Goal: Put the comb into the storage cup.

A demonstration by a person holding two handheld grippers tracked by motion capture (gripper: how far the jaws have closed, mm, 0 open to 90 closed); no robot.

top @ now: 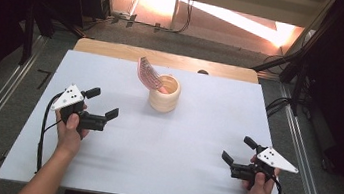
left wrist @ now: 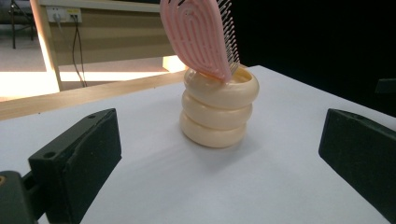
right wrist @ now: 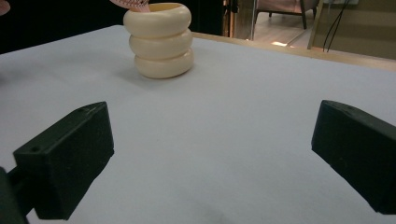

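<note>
The pink hairbrush (top: 149,74) stands head-up in the cream ringed holder (top: 165,94) at the desk's (top: 179,143) far middle. My left gripper (top: 101,103) and right gripper (top: 236,152) hover wide apart, jaws spread, empty. Probably an approach: next, I close on the brush head squarely.

The high view looks forward and down from above the person's side, taking in the whole white counter (top: 164,141). The left gripper view sits low, just above the surface, facing the cream ringed cup (left wrist: 218,107) from near. The right gripper view is as low but farther off, facing the same cup (right wrist: 159,39). All three views share that cup (top: 164,93).
</note>
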